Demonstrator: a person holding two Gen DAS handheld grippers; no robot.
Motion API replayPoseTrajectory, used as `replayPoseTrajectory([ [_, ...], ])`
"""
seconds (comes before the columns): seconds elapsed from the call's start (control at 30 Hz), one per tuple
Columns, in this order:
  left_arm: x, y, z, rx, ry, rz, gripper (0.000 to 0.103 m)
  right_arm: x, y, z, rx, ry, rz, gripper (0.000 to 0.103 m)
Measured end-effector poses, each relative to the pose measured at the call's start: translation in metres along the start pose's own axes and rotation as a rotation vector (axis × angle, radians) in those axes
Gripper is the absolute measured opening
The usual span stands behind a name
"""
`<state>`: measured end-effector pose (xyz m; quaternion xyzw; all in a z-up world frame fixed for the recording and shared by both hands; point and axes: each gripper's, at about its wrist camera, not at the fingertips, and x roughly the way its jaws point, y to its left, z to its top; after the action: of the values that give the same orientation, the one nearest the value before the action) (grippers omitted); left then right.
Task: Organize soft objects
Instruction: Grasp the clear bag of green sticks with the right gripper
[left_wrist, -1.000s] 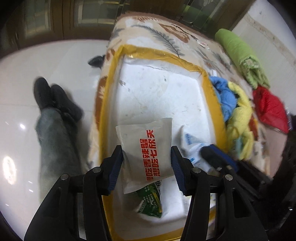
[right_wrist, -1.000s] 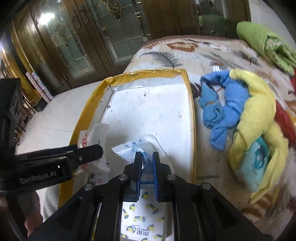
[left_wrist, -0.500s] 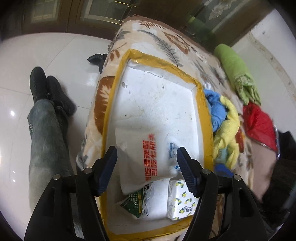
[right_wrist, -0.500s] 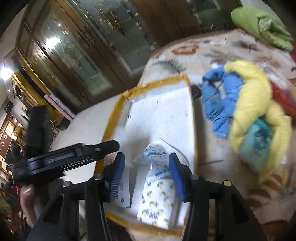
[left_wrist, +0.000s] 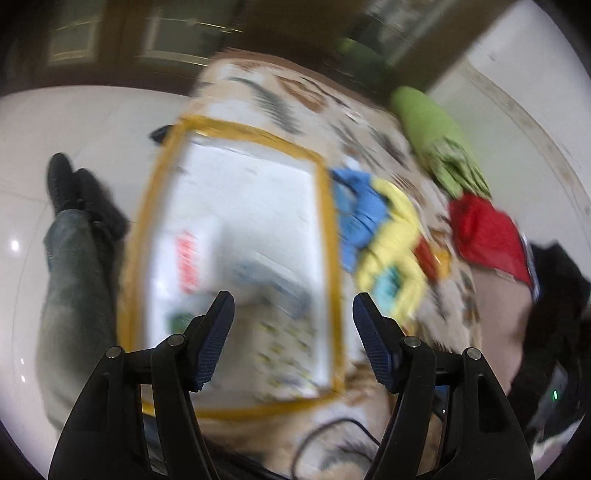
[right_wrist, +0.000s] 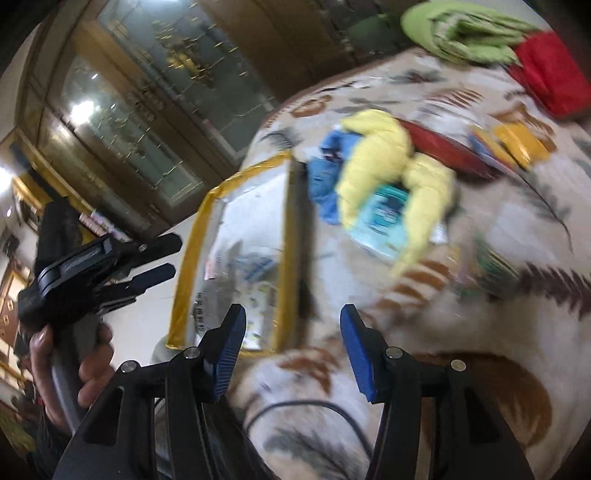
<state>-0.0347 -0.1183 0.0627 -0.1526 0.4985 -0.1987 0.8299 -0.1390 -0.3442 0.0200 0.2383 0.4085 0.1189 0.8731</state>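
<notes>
Yellow-taped white tray (left_wrist: 325, 236) held the packets (left_wrist: 273, 295), blurred. Left gripper (left_wrist: 293, 317) and right gripper (right_wrist: 291, 332) both released, empty, above it. Yellow and blue cloths (left_wrist: 384, 229) lay just beside the tray.

Both wrist cams above tray (left_wrist: 325, 236) (right_wrist: 291, 236)

A glossy white tiled floor (left_wrist: 85, 122) reflects small spots of light. Dark wooden doors with ornate glass panels (right_wrist: 147, 110) line the far side of the room, catching lamp glare. A pale wall (left_wrist: 524, 92) rises at right, behind a leaf-patterned blanket (right_wrist: 480, 302).
</notes>
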Motion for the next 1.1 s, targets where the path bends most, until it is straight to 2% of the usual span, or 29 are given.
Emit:
replayPoseTrajectory([
  [0.27,0.027,-0.071,-0.031,0.139,0.132,-0.085,0.067,-0.033,-0.039,-0.004,0.056,-0.032,-0.043,0.054],
  [0.5,0.037,-0.091,-0.041,0.205,0.154,-0.078,0.067,-0.033,-0.075,0.007,0.098,-0.041,-0.115,0.054],
  [0.57,0.043,-0.095,-0.04,0.208,0.167,-0.079,0.067,-0.032,-0.084,0.009,0.102,-0.038,-0.14,0.054],
  [0.8,0.064,-0.109,-0.037,0.23,0.186,-0.087,0.067,-0.022,-0.107,0.019,0.111,-0.016,-0.147,0.054],
  [1.0,0.094,-0.13,-0.021,0.263,0.19,-0.067,0.067,-0.013,-0.119,0.025,0.095,0.014,-0.156,0.054],
  [1.07,0.104,-0.136,-0.013,0.276,0.186,-0.062,0.067,-0.011,-0.122,0.026,0.093,0.018,-0.141,0.056],
  [1.1,0.108,-0.139,-0.01,0.281,0.186,-0.062,0.067,-0.009,-0.123,0.027,0.091,0.022,-0.128,0.061],
])
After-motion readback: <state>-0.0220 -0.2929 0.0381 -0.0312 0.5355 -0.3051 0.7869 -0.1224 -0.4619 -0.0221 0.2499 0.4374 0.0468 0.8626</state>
